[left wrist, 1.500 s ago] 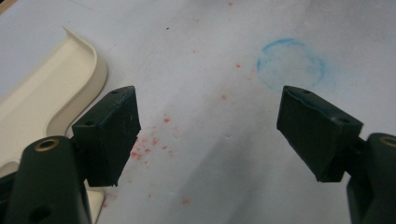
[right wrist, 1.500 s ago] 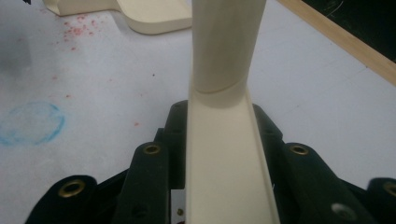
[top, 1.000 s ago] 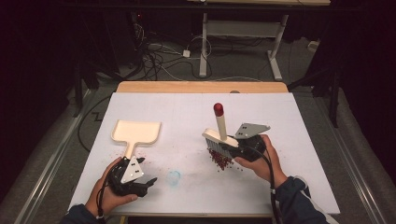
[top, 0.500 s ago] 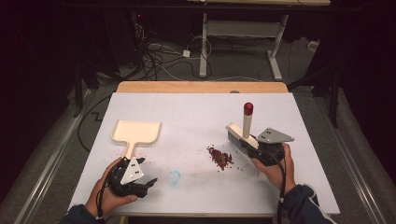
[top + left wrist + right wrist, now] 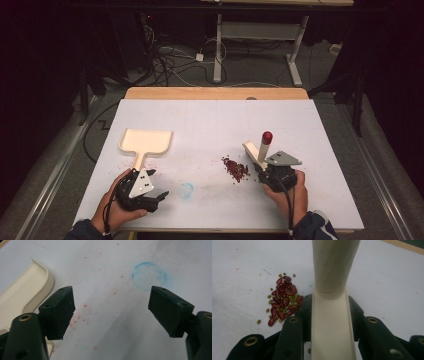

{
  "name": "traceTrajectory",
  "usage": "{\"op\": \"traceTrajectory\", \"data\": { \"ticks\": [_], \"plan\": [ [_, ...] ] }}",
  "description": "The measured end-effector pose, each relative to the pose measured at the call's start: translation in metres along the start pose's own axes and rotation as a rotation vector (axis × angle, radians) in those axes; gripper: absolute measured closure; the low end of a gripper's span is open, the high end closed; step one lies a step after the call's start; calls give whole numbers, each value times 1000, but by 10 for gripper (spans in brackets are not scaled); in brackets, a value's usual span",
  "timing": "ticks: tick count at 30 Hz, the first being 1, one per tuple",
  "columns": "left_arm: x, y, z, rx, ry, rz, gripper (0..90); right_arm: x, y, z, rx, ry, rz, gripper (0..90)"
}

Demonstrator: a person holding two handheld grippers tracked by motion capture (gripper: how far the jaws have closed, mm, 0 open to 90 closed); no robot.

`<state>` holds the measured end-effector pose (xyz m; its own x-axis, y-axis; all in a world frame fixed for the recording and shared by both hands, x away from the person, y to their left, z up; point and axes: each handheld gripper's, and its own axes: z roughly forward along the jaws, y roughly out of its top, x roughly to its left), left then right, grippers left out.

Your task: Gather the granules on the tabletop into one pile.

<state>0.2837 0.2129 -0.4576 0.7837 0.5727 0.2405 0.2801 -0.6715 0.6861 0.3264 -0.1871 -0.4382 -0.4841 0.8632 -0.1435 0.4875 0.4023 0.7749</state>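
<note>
- On the white surface [image 5: 210, 125], in the high view, a small heap of beans [image 5: 235, 168] is seen right of centre, and the brush [image 5: 260, 148] is held just to the heap's right by the right claw [image 5: 264, 172], its red-tipped handle pointing up and away. A cream dustpan [image 5: 145, 142] is seen at the left, with the left claw [image 5: 150, 196] resting near its handle, beside a faint blue ring [image 5: 186, 190].
- Along the left claw [image 5: 111, 312], in the left gripper view, the jaws are seen wide apart with nothing between them; the dustpan [image 5: 25, 292] lies at the left and the blue ring [image 5: 149, 276] ahead.
- Between the jaws of the right claw [image 5: 332, 315], in the right gripper view, the cream brush [image 5: 333, 290] is clamped, and the red and green beans [image 5: 283, 301] lie just to its left.
</note>
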Motion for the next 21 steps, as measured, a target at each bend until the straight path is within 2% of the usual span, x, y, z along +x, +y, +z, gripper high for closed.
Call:
{"op": "traceTrajectory", "data": {
  "ticks": [4, 10, 13, 15, 21],
  "plan": [
    [-1, 1, 0, -7, -10, -5, 204, 18, 8, 8, -13, -21, 32, 670],
    [-1, 1, 0, -8, -14, -8, 205, 37, 17, 20, -46, -45, 39, 670],
    [-1, 1, 0, -8, -15, -5, 205, 41, 21, 26, -58, -67, 33, 670],
    [-1, 1, 1, -4, -17, -4, 205, 42, 24, 27, -61, -59, 61, 671],
    [-1, 1, 1, -3, -15, -6, 205, 42, 27, 26, -78, -44, 48, 671]
  ]
}}
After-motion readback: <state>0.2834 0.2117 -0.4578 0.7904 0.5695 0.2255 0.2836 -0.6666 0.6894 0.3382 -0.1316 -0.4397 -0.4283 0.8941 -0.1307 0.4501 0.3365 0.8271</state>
